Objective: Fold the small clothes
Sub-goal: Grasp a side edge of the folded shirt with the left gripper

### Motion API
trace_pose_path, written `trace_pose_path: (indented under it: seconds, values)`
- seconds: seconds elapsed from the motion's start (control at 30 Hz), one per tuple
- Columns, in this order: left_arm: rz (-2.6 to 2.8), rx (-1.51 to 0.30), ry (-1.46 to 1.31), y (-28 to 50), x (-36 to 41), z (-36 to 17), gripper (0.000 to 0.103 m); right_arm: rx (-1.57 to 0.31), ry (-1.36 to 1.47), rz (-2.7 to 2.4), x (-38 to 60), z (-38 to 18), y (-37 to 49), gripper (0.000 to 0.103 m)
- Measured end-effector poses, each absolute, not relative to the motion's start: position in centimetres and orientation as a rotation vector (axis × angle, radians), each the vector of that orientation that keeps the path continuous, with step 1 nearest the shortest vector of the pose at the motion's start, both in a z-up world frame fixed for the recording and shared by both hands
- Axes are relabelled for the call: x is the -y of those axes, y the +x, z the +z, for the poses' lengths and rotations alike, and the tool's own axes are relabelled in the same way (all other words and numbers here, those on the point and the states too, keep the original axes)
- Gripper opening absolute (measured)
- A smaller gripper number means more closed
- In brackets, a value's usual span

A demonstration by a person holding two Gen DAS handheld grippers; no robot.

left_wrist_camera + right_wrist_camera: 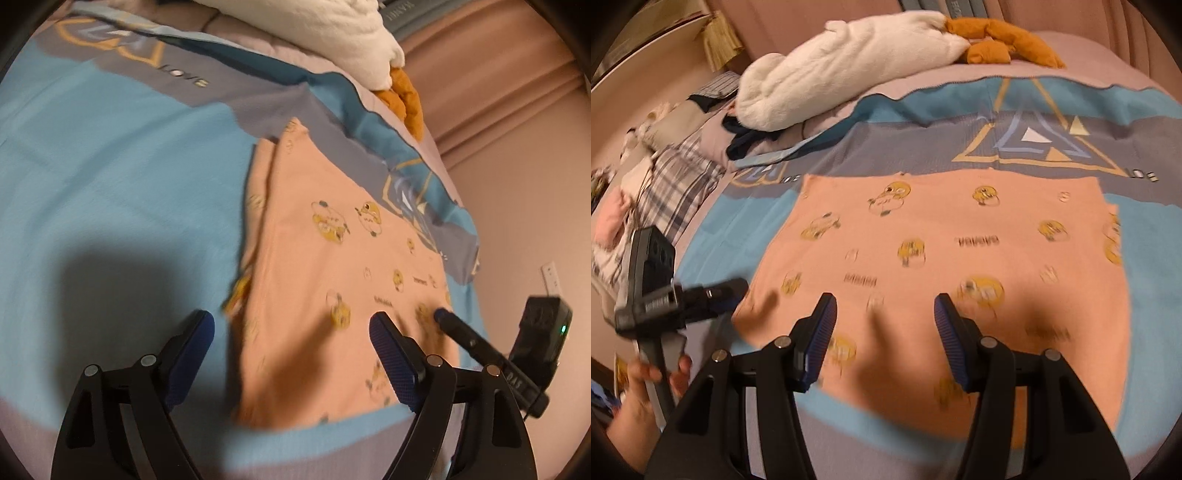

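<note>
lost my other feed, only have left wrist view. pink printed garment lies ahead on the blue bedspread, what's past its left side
Observer: In the right wrist view the pink cartoon-print garment lies flat, and beside it sit plaid fabrics your view lacks.
Operator: is the right gripper holding anything
Observer: No. The right gripper is open over the garment's near part, nothing between its blue pads.
Operator: that white fluffy thing up top, what is it
Observer: A long white plush toy with orange plush feet, lying beyond the blue and grey bedspread.

"LOVE" on blue bedspread (110, 155)
</note>
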State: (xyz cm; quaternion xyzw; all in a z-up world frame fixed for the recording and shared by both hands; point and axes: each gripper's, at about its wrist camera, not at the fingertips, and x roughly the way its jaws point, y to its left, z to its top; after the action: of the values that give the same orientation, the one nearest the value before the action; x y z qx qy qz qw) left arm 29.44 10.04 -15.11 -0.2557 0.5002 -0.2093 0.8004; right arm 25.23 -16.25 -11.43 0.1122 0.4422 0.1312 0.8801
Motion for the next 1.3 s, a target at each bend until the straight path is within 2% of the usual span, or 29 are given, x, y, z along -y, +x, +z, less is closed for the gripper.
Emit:
trace_pose_path:
  seconds: [0.1,0.33,0.47,0.57,0.6,0.77,0.93,1.13,1.3]
  values:
    - [-0.456,-1.067,-0.538,31.2,-9.3,-15.1,0.085,-0.940,0.229,0.267,15.7,-12.1,27.9,0.056]
    - [-0.426,-1.053,-0.494,34.1,-8.2,-15.2,0.084,-0.963,0.189,0.247,14.0,-13.4,33.2,0.045]
    - [-0.390,-1.063,-0.425,35.1,-7.1,-15.2,0.060,-0.983,0.139,0.213,13.0,-14.6,35.4,0.037]
    - [-0.346,-1.071,-0.375,35.3,-7.0,-15.2,0.038,-0.996,0.064,0.191,12.2,-15.4,36.2,0.036]
    - [-0.338,-1.073,-0.369,35.4,-7.0,-15.3,0.034,-0.997,0.023,0.184,11.7,-15.3,36.2,0.036]
    - [-0.318,-1.071,-0.332,35.4,-6.7,-15.2,0.032,-1.025,-0.018,0.192,11.6,-14.4,35.5,0.035]
    - [-0.320,-1.072,-0.298,35.5,-6.5,-15.1,0.031,-0.975,-0.069,0.293,10.9,-12.2,30.6,0.035]
    - [-0.314,-1.068,-0.291,35.5,-6.3,-15.1,0.031,-1.000,-0.187,0.308,9.9,-14.8,25.3,0.034]
    - [-0.317,-1.065,-0.272,35.5,-6.0,-15.0,0.031,-1.028,-0.171,0.350,10.0,-13.6,23.3,0.034]
